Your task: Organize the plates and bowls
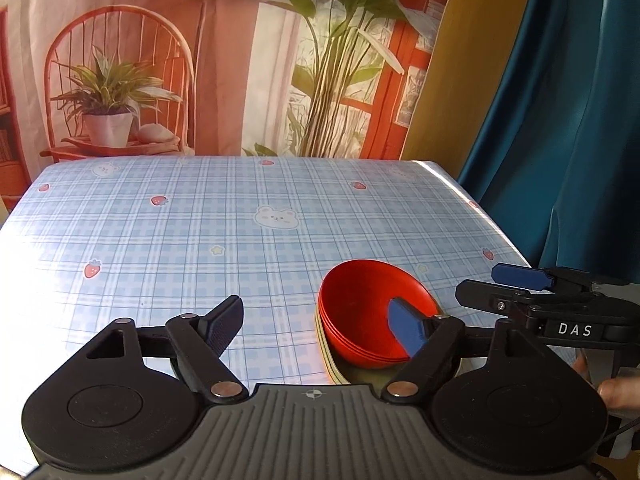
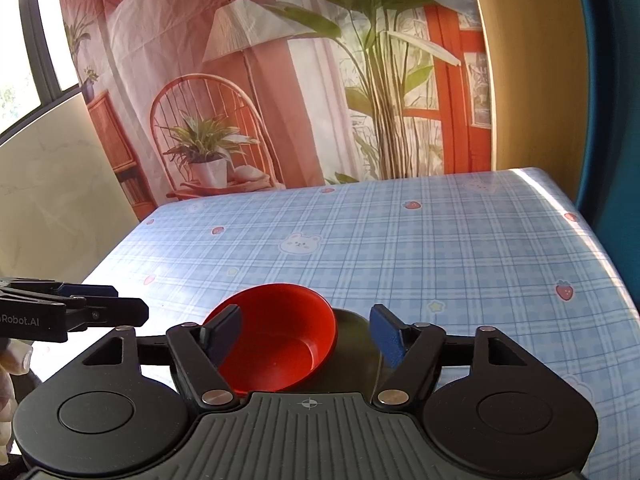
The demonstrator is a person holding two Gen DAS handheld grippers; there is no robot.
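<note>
My left tool (image 1: 320, 330) stands with its jaws spread wide, nothing between the pads. My right tool (image 2: 306, 334) is spread too, gripping nothing. The red bowls (image 1: 368, 316), nested in a stack, sit on the pale green plates (image 1: 326, 350) (I see only their rims), near the front edge of the desk (image 1: 200, 248) with its blue checked cloth. From the left wrist view the right-hand pad overlaps the bowls' rim; whether it touches I cannot tell. From the right wrist view the top bowl lies between and under my fingers (image 2: 386, 336).
</note>
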